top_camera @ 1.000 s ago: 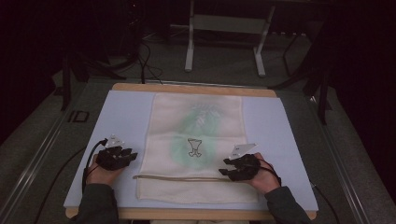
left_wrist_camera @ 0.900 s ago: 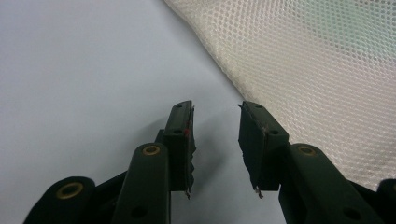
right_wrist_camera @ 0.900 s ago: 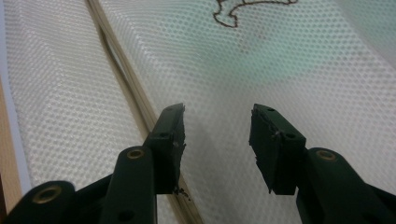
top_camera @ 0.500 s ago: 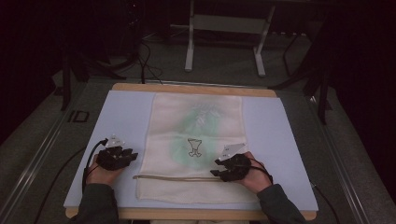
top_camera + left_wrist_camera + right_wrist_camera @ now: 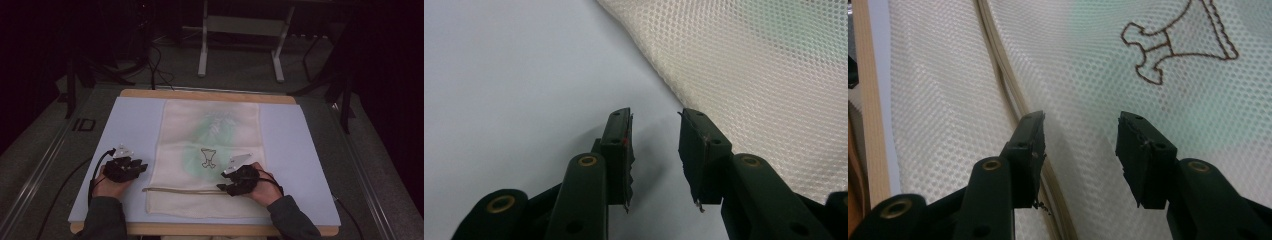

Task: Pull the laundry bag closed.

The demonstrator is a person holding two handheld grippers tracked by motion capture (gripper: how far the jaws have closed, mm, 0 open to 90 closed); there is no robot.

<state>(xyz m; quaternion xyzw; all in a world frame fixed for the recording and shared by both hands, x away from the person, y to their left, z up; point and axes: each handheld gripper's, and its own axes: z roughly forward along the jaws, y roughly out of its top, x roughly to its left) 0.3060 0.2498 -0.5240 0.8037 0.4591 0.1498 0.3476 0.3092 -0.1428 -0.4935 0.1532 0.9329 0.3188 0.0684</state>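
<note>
Since a second ago the right gripper (image 5: pixel 226 186) has slid inward over the mesh bag (image 5: pixel 210 150), its jaws now gaping apart above the bag's drawstring (image 5: pixel 1013 95). The left gripper (image 5: pixel 141 167) is sitting just beside the bag's left edge, jaws likewise apart, gripping nothing. The bag is lying flat mid-mat (image 5: pixel 135 120).

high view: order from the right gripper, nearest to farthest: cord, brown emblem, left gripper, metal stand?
From the right gripper:
1. Cord: right at its fingers, running left across the mesh bag.
2. Brown emblem: just beyond, on the bag's middle.
3. Left gripper: across the bag, over the blue mat.
4. Metal stand: on the floor past the table's far edge.
</note>
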